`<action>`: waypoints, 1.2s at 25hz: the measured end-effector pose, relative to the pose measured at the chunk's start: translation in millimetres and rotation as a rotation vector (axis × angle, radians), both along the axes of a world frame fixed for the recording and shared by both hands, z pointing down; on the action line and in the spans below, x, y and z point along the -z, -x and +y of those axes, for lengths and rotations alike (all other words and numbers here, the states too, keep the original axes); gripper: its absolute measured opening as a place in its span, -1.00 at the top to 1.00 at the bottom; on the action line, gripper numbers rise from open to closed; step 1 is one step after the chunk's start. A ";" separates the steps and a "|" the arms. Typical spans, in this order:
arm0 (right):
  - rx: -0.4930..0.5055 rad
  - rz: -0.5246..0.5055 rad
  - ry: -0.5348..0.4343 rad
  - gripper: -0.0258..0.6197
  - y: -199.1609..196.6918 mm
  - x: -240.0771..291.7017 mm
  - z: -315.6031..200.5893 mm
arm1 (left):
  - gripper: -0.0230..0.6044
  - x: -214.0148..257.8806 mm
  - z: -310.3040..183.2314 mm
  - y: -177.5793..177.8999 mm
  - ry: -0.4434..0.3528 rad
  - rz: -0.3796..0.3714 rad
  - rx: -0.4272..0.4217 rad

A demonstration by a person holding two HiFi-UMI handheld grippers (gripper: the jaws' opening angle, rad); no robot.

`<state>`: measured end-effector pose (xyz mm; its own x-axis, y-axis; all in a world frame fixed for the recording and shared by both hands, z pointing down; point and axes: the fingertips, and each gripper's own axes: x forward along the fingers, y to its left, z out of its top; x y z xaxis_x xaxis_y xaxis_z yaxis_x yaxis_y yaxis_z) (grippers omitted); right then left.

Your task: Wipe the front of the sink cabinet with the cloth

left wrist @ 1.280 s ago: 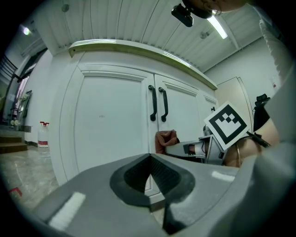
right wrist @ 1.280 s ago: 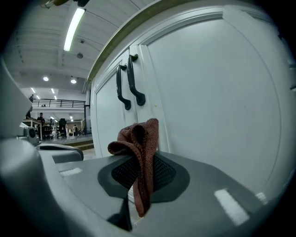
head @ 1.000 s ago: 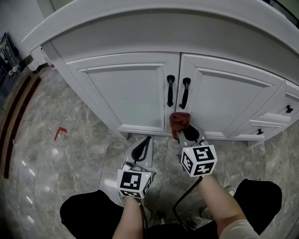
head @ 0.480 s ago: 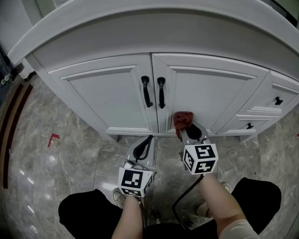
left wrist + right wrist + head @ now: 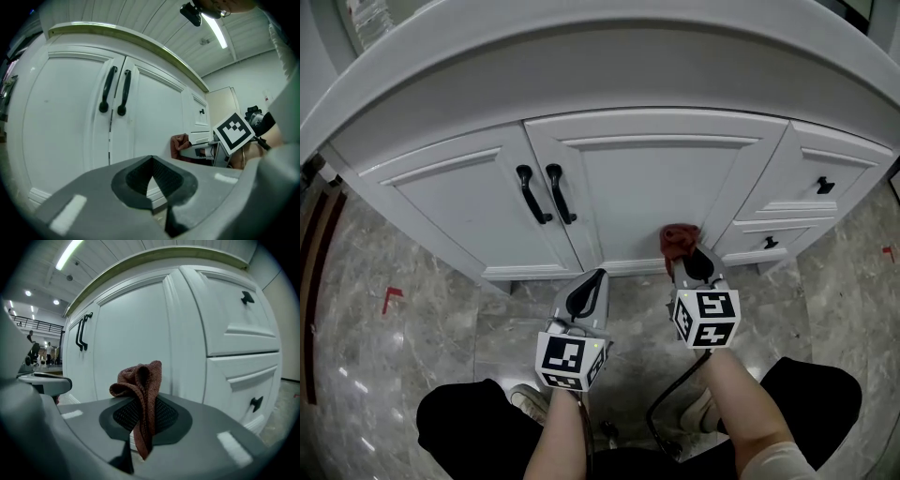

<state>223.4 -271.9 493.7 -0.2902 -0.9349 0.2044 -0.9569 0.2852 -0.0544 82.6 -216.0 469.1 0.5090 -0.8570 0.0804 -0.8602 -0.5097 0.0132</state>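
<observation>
Fingers on the right gripper [image 5: 688, 259] are clamped on the cloth [image 5: 679, 239], a rust-red bunch poking out past the tip. The left gripper [image 5: 594, 281] has its fingers pressed together on nothing and hangs low, short of the front.

Wiping the white cabinet [image 5: 609, 75] is the step in hand, by my read, and most of that front looks yet to be covered. Grey marble floor [image 5: 412, 328] runs under the base.

The cloth sits at the bottom right corner of the right door [image 5: 647, 178], on the panel or just off it; I cannot confirm contact. Next call: press the bunch flat to the panel and sweep across and up, keeping the hard tips off the paint.

The left door [image 5: 441, 202] has neither tool near it. 2 drawers [image 5: 853, 164] stack to the right. 2 black handles [image 5: 560, 195] stand proud at the door seam, the likeliest snag for a loose fold. Each drawer carries a small black knob [image 5: 825, 186] to steer round.
</observation>
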 end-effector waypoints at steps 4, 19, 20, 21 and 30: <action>-0.060 0.001 -0.002 0.67 -35.8 4.4 1.6 | 0.93 1.8 -4.2 -25.8 0.002 0.018 -0.022; -0.112 -0.060 0.043 0.67 -74.9 -4.3 11.6 | 0.93 -3.7 -7.3 -64.1 0.028 0.059 -0.044; -0.103 -0.064 0.042 0.67 -68.1 -4.4 12.6 | 0.93 -2.3 -6.6 -61.7 0.023 0.062 -0.040; -0.087 -0.067 0.041 0.67 -59.0 -4.5 13.6 | 0.93 -2.3 -5.6 -58.5 0.020 0.057 -0.038; 0.133 -0.060 0.077 0.67 63.9 -34.5 21.9 | 0.93 -17.8 14.6 50.3 0.042 0.063 0.109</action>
<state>159.5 -250.0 528.2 -0.4242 -0.8697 0.2524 -0.9054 0.4020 -0.1366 32.3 -201.3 486.9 0.4186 -0.9039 0.0881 -0.9072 -0.4115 0.0879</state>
